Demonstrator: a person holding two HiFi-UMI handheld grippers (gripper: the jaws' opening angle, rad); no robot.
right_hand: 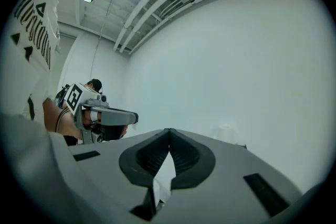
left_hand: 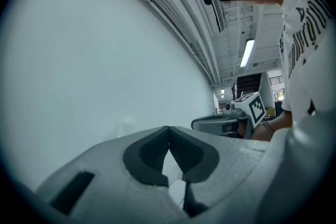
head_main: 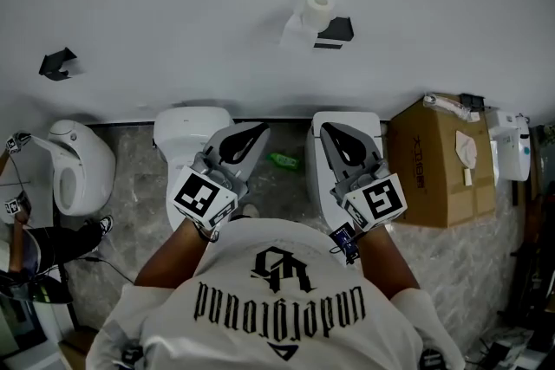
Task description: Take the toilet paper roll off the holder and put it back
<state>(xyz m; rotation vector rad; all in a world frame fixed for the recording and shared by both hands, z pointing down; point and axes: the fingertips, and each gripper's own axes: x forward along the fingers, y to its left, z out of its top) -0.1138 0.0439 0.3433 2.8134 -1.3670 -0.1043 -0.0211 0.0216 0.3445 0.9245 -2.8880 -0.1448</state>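
The white toilet paper roll [head_main: 319,8] sits on a black holder [head_main: 336,30] high on the white wall, with a loose sheet hanging at its left. Both grippers are held level in front of the person's chest, well short of the wall and below the roll. My left gripper [head_main: 259,131] is shut with nothing in it, its dark pads meeting at the tips [left_hand: 168,128]. My right gripper [head_main: 329,128] is also shut and empty [right_hand: 168,130]. In the right gripper view the roll [right_hand: 227,132] shows faintly on the wall ahead, to the right of the jaws.
Two white toilets [head_main: 192,129] [head_main: 317,178] stand against the wall under the grippers, and a third white fixture [head_main: 80,165] is at the left. A cardboard box [head_main: 439,162] stands at the right. A second black bracket [head_main: 58,63] is on the wall at the left. A green object [head_main: 284,160] lies on the floor.
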